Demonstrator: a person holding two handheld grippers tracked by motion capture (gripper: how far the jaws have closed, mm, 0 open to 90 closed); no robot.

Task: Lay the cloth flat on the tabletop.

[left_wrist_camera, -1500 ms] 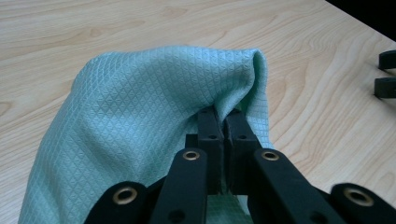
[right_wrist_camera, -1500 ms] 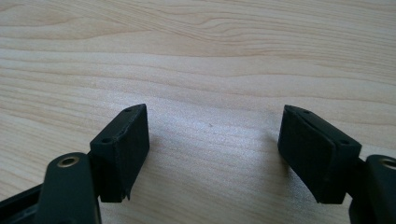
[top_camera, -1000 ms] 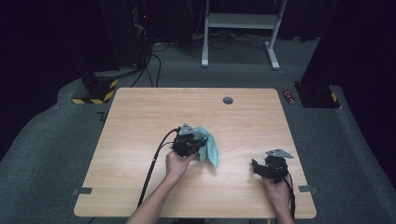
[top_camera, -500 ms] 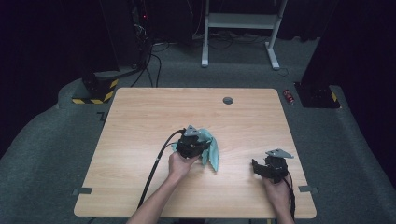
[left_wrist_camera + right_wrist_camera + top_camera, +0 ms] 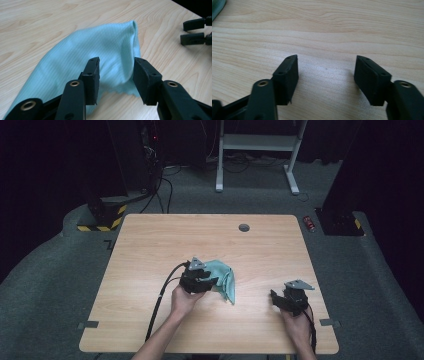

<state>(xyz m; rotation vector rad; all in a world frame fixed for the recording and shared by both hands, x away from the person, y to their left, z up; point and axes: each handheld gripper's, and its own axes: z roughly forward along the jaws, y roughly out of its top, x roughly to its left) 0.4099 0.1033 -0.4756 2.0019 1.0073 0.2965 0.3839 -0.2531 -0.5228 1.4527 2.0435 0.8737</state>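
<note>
A light teal cloth [image 5: 226,276] lies crumpled near the middle of the wooden table [image 5: 150,245]. My left gripper [image 5: 214,282] is at its left edge, low over the wood. In the left gripper view the cloth [image 5: 100,47] lies on the table under and beyond the left gripper [image 5: 116,62]. Its jaws have just been opening, and neither pad presses on the fabric. My right gripper [image 5: 274,298] rests near the front right, pointing left, apart from the cloth. The right gripper [image 5: 327,58] is open over bare wood with nothing between its jaws, which have just closed a little.
A round cable hole [image 5: 244,227] sits near the table's far edge. The left gripper's black cable [image 5: 160,302] trails to the front edge. On the floor beyond are a white stand [image 5: 257,150], black equipment [image 5: 120,165] and a small red object [image 5: 310,223].
The left gripper's jaws have opened and let go of the cloth, which now lies flatter to their right. The left hand has drawn back slightly. The right hand has stayed put.
</note>
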